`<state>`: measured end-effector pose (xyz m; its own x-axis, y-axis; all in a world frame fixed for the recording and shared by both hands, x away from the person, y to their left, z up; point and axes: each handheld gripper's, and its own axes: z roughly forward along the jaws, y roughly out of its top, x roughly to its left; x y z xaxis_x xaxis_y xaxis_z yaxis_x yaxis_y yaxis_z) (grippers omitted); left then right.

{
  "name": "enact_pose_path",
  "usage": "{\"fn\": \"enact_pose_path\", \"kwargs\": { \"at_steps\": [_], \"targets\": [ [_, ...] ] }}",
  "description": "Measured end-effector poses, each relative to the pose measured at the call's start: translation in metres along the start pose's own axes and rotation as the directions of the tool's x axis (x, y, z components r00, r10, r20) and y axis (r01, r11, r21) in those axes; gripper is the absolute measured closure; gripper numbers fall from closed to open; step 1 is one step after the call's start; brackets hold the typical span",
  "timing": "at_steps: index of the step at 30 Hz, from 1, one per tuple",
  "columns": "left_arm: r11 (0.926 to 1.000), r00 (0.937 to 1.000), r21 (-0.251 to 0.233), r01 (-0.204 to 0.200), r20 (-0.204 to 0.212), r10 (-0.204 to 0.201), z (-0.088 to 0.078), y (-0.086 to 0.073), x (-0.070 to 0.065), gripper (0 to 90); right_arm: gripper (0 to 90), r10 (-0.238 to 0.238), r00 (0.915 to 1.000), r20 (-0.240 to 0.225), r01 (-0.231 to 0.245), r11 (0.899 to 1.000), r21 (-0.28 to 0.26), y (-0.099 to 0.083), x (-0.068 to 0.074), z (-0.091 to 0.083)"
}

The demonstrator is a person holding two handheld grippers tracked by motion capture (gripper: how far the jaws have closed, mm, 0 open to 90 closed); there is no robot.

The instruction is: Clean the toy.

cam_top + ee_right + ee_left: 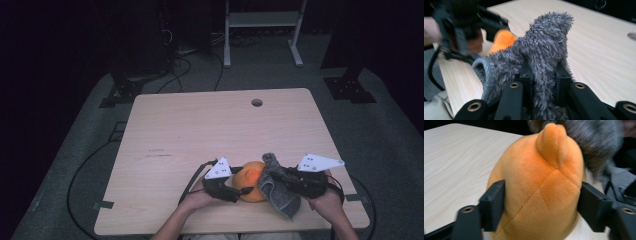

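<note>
High view: an orange plush toy (252, 180) is seen at the near edge of the counter (200, 130), between the two hands. The left tool (235, 192) is applied to the toy's left side. The right tool (276, 176) is positioned at the toy's right, and a grey fluffy cloth (280, 192) is carried in it, draped against the toy's right flank and hanging toward the near edge.

Left gripper view: the plush toy (539, 195) is framed between the two black jaws, which are set part-way apart at the toy's flanks; the pile appears barely dented, so a loose contact rather than a firm clamp is judged. A small rounded ear (552, 142) is shown on top, with the cloth (596, 142) behind it.

Right gripper view: the cloth (544, 62) is pinched in a narrow gap between the jaws, a tuft standing up above them. The orange toy (502, 41) and the left tool are visible farther off.

Handling: the toy is judged light, soft and compressible, unlikely to be damaged. Hold is best taken across the body's widest part, not the ear. The cloth is limp; a bunched fold should be gripped.
</note>
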<state>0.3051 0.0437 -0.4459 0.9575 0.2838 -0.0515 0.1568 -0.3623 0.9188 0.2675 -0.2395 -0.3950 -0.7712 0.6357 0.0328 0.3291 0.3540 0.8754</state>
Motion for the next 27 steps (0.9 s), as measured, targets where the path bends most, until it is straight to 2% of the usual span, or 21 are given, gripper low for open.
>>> {"fn": "enact_pose_path", "kwargs": {
  "at_steps": [2,5,6,7,10,12,14,17,19,21,22,24,26,27],
  "targets": [
    [1.0,0.9999,-0.003,0.002,0.01,-0.002,-0.002,0.001,0.002,19.1,72.9,0.02,0.9995,-0.024,-0.02,1.0,0.003,-0.004,-0.003,0.003],
    [0.9987,0.9998,0.047,0.02,-0.004,-0.02,0.001,0.003,0.006,7.1,72.8,0.025,0.9991,-0.033,-0.025,1.0,0.008,-0.005,-0.005,0.001],
    [0.9983,0.9997,0.055,0.022,-0.004,-0.022,0.003,0.002,0.007,6.6,72.8,0.024,0.999,-0.037,-0.023,1.0,0.006,-0.006,-0.005,0.001],
    [0.998,0.9998,0.06,0.018,0.0,-0.018,0.005,0.0,0.006,7.3,72.7,0.023,0.999,-0.04,-0.023,1.0,0.006,-0.006,-0.006,0.001],
    [0.9993,0.9999,0.037,0.008,-0.006,-0.008,0.007,-0.002,0.003,22.1,72.4,0.051,0.9978,-0.043,-0.05,0.999,0.011,-0.011,-0.015,0.0],
    [0.9995,0.9999,0.031,0.004,-0.01,-0.004,0.008,-0.002,0.001,24.8,72.3,0.092,0.9954,-0.026,-0.092,0.996,0.017,-0.019,-0.026,0.0],
    [0.9995,0.9999,0.032,-0.002,-0.012,0.002,0.008,-0.002,0.0,25.9,72.4,0.135,0.9908,0.012,-0.135,0.99,0.036,-0.027,-0.036,-0.002],
    [0.9999,0.9998,0.016,-0.004,-0.02,0.004,0.008,-0.002,-0.001,29.2,72.8,0.152,0.9875,0.04,-0.154,0.987,0.045,-0.031,-0.041,-0.008],
    [1.0,0.9994,-0.009,0.001,-0.035,-0.001,0.007,-0.001,-0.001,32.7,72.9,0.14,0.9893,0.043,-0.141,0.99,0.021,-0.024,-0.038,-0.013],
    [0.9987,0.9989,-0.047,0.019,-0.041,-0.021,0.005,0.004,-0.002,36.8,72.9,0.105,0.9938,0.036,-0.105,0.994,-0.019,-0.01,-0.029,-0.019],
    [0.9978,0.9985,-0.064,0.012,-0.054,-0.015,0.003,0.007,-0.003,37.5,72.9,0.094,0.9952,0.03,-0.092,0.995,-0.035,-0.005,-0.025,-0.021],
    [0.9984,0.9959,-0.05,-0.028,-0.088,0.024,0.0,0.015,-0.007,38.6,72.9,0.05,0.9986,0.016,-0.049,0.996,-0.07,0.009,-0.011,-0.026],
    [0.9966,0.9889,-0.017,-0.08,-0.127,0.077,-0.003,0.022,-0.014,38.9,72.9,0.006,1.0,0.0,-0.006,0.995,-0.099,0.022,0.003,-0.028],
    [0.9957,0.9872,-0.012,-0.092,-0.132,0.089,-0.003,0.025,-0.016,39.0,72.9,-0.015,0.9998,-0.009,0.014,0.993,-0.114,0.029,0.012,-0.027]
  ]
}}
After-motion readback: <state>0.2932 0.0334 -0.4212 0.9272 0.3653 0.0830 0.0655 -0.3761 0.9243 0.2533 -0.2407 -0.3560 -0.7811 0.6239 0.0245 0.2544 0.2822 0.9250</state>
